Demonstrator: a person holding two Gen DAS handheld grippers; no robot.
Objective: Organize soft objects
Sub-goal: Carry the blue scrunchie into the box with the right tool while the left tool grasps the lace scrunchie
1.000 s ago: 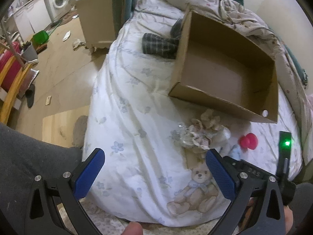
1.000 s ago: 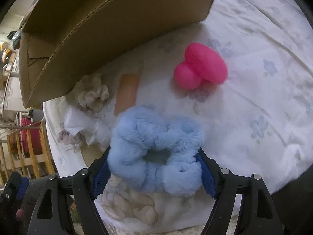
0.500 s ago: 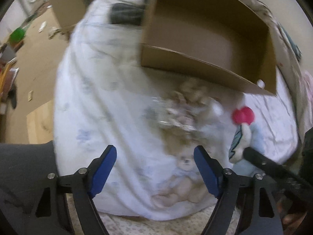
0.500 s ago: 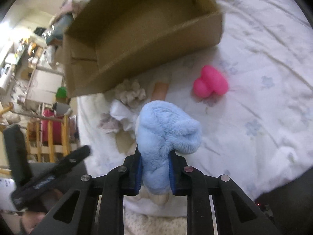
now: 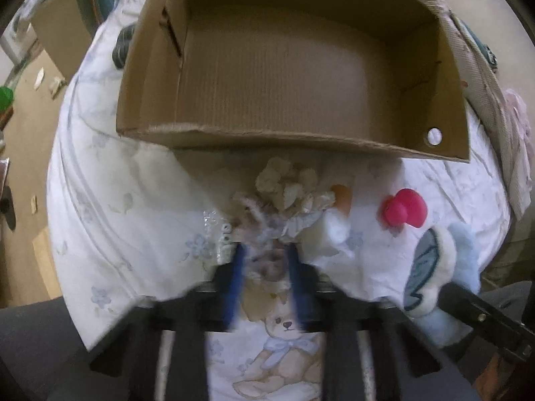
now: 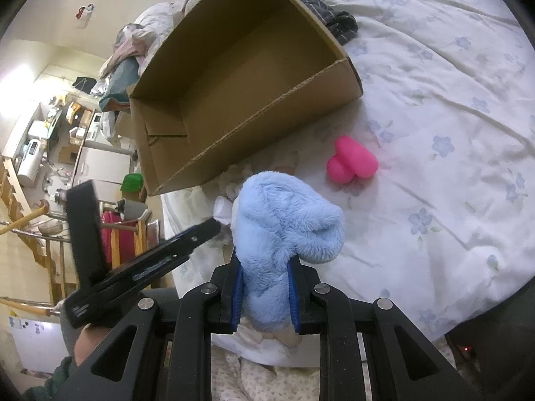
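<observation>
An open cardboard box lies on the white flowered quilt. In front of it is a pile of soft pieces: a beige scrunchie, a pale frilly scrunchie and a white cloth. My left gripper points down into this pile. Its jaws are closing, with the frilly scrunchie pinched between the blue pads. My right gripper is shut on a blue fluffy soft piece, held above the quilt. A pink rubbery toy lies to the right of the pile.
Dark plaid clothing lies behind the box. A small orange object sits beside the pile. The bed's edge drops to a cluttered floor on the left. A person's dark trouser leg is at the near left.
My left gripper has moved forward and down onto the pile and its jaws have gone from wide apart to nearly together. The right gripper has shut on the blue fluffy piece and lifted it.
</observation>
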